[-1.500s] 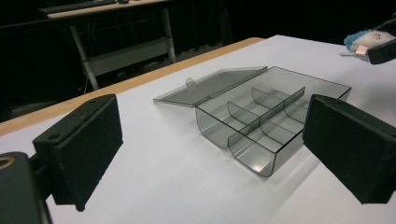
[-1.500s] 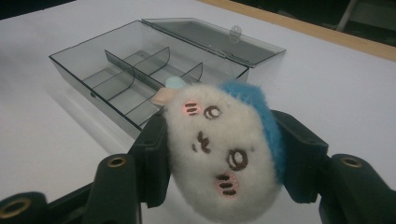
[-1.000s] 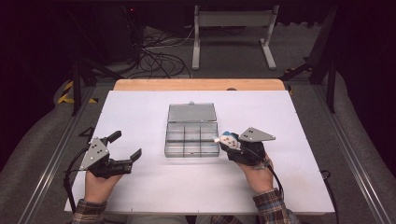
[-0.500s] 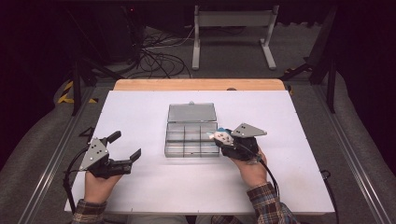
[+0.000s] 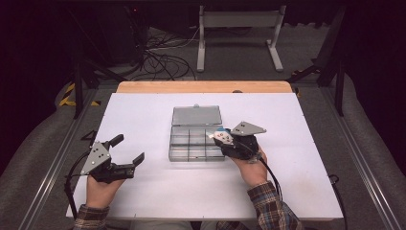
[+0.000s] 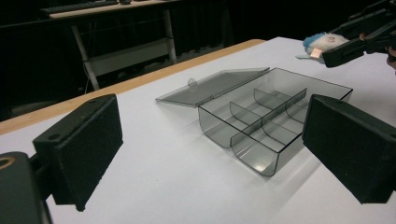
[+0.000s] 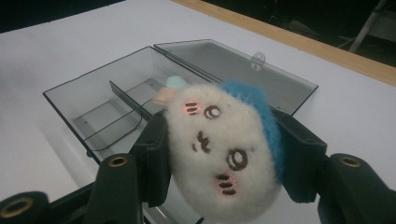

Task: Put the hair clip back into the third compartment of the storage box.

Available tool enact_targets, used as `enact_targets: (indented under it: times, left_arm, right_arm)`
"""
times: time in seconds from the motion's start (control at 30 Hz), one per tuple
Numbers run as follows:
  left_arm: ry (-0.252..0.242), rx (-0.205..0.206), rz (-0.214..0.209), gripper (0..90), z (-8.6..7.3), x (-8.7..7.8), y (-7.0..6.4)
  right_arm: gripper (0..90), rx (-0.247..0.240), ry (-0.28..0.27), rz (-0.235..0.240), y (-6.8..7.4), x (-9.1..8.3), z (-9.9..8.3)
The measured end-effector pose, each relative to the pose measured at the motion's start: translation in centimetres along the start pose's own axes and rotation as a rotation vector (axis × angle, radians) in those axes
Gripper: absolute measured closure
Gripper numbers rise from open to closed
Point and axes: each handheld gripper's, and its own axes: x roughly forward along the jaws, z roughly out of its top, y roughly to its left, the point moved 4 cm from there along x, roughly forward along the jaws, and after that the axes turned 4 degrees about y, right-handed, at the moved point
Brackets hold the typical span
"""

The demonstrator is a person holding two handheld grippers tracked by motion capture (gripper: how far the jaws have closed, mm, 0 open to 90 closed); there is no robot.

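A clear plastic compartment box (image 5: 191, 142) lies open at the middle of the white table (image 5: 153, 191), its lid (image 5: 197, 115) folded flat on the far side. My right gripper (image 5: 221, 138) is shut on a small white plush toy (image 5: 222, 136) with blue hair, held at the box's right edge above the right compartments. In the right gripper view the plush toy (image 7: 224, 151) sits squeezed between both pads, over the box (image 7: 107, 105). My left gripper (image 5: 128, 149) rests open at the table's front left, apart from the box. The box's compartments (image 6: 268, 123) look bare in the left gripper view.
A wooden strip (image 5: 203, 86) edges the table's far side. Beyond it stand a metal frame (image 5: 239, 28) and loose cables (image 5: 158, 52) on the floor. Metal rails (image 5: 52, 167) run along both sides of the table.
My right gripper has carried the plush toy leftward, from beside the box to over its right edge. The left gripper has stayed where it was.
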Motion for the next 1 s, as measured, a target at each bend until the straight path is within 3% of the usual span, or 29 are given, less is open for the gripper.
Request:
enact_targets:
  times: [0.4,0.6,0.77,1.0]
  left_arm:
    - [0.001,-0.001,-0.002,5.7,-0.1,0.0,0.1]
    - [-0.001,0.000,-0.004,5.7,-0.1,0.0,0.2]
    - [-0.004,-0.001,-0.002,5.7,-0.1,-0.1,0.3]
    - [-0.005,-0.004,-0.004,5.7,-0.1,-0.1,0.3]
  right_arm:
    - [45.0,0.019,-0.010,0.009,-0.3,1.6,1.2]
    - [45.0,0.014,-0.012,-0.020,-0.4,2.4,1.6]
    - [44.8,-0.004,0.003,-0.029,-0.5,3.4,1.7]
    - [44.7,0.012,0.026,-0.036,-0.7,4.4,1.7]
